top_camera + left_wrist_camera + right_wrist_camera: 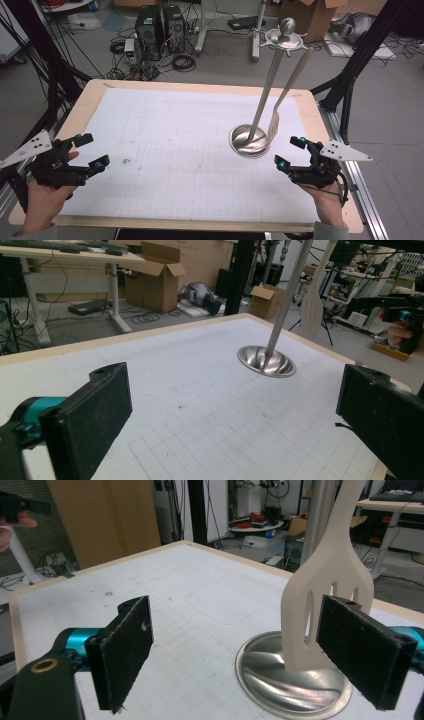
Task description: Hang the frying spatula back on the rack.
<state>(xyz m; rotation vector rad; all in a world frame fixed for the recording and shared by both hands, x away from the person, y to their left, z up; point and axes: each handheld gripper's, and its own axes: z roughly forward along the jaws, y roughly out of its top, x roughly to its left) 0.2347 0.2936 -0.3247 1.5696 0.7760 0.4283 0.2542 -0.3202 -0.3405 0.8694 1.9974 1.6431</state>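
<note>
The slotted spatula (327,575) hangs from the rack (248,140) on the far right of the surface (165,150), its blade just above the rack's steel base. The right tool (290,151) waits beside it with jaws apart, nothing gripped. The left tool (91,150) sits apart and empty at the near left. Judging by this, the grasp and lift-off are not yet done.

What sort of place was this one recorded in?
Most likely a lab or workshop, not a kitchen: computer towers and loose cables lie on the floor behind the table, with cardboard boxes and desks around.
</note>
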